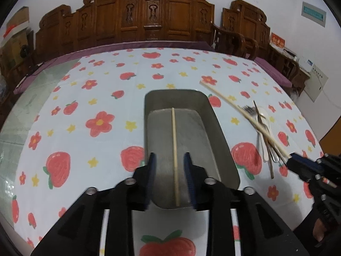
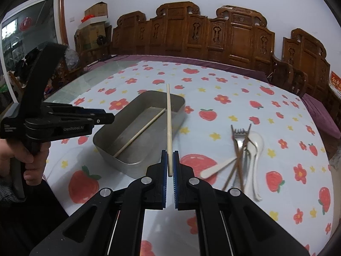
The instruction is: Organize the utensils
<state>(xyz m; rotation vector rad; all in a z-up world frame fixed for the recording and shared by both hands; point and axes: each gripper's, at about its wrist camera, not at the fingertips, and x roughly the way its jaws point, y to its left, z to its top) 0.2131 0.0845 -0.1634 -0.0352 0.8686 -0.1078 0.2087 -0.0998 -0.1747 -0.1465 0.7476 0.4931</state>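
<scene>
A grey metal tray (image 1: 217,132) (image 2: 106,147) sits on the fruit-print tablecloth with one wooden chopstick (image 1: 175,155) (image 2: 139,133) lying in it. My left gripper (image 1: 170,155) is open and empty, hovering over the tray's near end, its fingers on either side of that chopstick. My right gripper (image 2: 169,152) is shut on a second wooden chopstick (image 2: 169,125) (image 1: 238,108), held by its end just right of the tray. A pile of utensils lies to the right: a metal fork (image 2: 239,140) (image 1: 252,111), a white spoon (image 2: 255,149), thin metal chopsticks (image 2: 236,166).
Carved wooden chairs (image 2: 213,34) line the far side of the table. A purple strip (image 1: 149,44) edges the cloth at the back. Bare glass tabletop (image 2: 100,70) shows at the left. Cardboard boxes (image 2: 93,25) stand in the far left corner.
</scene>
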